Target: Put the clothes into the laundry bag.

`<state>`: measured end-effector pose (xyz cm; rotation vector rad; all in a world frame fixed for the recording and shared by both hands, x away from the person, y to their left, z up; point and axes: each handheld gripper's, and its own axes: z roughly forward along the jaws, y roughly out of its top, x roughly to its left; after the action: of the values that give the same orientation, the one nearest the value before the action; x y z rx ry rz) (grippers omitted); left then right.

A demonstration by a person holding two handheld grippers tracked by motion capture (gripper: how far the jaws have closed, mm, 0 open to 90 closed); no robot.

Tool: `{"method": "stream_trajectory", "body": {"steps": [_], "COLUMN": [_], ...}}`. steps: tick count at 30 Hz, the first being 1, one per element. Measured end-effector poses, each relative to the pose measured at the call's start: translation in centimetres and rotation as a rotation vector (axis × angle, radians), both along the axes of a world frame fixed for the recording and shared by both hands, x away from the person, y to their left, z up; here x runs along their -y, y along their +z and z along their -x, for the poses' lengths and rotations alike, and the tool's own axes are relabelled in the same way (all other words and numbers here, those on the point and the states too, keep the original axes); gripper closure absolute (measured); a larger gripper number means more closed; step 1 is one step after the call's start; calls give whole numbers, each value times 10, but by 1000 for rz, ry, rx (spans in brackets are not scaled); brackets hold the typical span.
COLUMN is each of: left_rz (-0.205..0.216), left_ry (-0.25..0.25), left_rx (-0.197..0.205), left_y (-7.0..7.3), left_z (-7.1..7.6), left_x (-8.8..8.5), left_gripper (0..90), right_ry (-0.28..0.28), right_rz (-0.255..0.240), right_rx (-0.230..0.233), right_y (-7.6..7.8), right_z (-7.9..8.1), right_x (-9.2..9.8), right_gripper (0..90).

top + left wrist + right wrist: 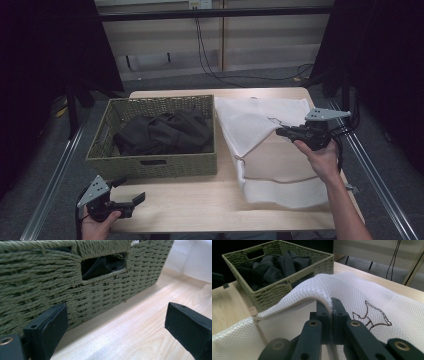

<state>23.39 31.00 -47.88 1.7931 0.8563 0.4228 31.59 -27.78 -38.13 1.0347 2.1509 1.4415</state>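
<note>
Pinched tight on the upper edge of the white mesh laundry bag [372, 297], with the right gripper [331, 305] clamping a fold of netting between both pads, presumably to lift one lip and gape the mouth open for loading. Raised off the wooden table [200, 205] there, tenting up toward the grip, while the rest lies flat on the right half of the top, zip edge and pull tab trailing toward the near side, a brown stitched outline showing on the cloth. Just beside, to the left and touching or nearly so, a woven green basket [150, 165] with dark clothing [165, 132] heaped inside, likely what goes into the bag. Held from the bag's right side, forearm coming in from the near right corner, wrist cocked so the gripper points leftward and roughly level. Spread wide and empty at the near left corner: the left gripper [131, 190], low over the tabletop, aimed at the basket's front wall and its handle slot, seemingly waiting to reach for the clothing.
</note>
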Motion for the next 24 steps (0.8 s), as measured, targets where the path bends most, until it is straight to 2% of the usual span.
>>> {"method": "stream_trajectory", "body": {"steps": [6,7,8,11,14,15,16,17,18,19,20,21,23,24], "left_rz": [-2,8,8,9,16,33,24,44,45,29,19,25,18,8], "left_ry": [24,24,14,33,15,27,33,20,14,-6,-2,-4,-1,-19], "left_rx": [15,18,17,24,22,24,33,31,34,53,66,84,88,95], "left_y": [0,0,1,1,3,8,12,16,19,26,31,40,54,61], "left_z": [0,0,0,0,1,1,0,-1,-1,-4,-5,-10,-19,-24], "left_x": [-1,-2,-3,-4,-8,-9,-11,-11,-11,-12,-13,-14,-14,-12], "left_gripper": [55,64,71,77,142,148,148,149,165,177,181,184,185,179], "right_ry": [0,-2,0,-4,-8,-11,-11,-10,-10,-12,-14,-10,-6,-7], "right_rz": [-8,-10,-20,-34,-44,-42,-40,-42,-44,-45,-44,-42,-37,-35], "right_rx": [12,14,20,37,49,49,50,51,52,51,50,51,47,46], "right_y": [6,7,8,12,13,14,14,14,14,14,13,13,12,11], "right_z": [-5,-6,-7,-7,-6,-5,-5,-5,-5,-5,-4,-5,-5,-6], "right_x": [1,1,2,3,4,4,4,5,5,5,5,4,2,2], "right_gripper": [870,871,870,870,870,870,870,870,870,870,870,870,869,869]}}
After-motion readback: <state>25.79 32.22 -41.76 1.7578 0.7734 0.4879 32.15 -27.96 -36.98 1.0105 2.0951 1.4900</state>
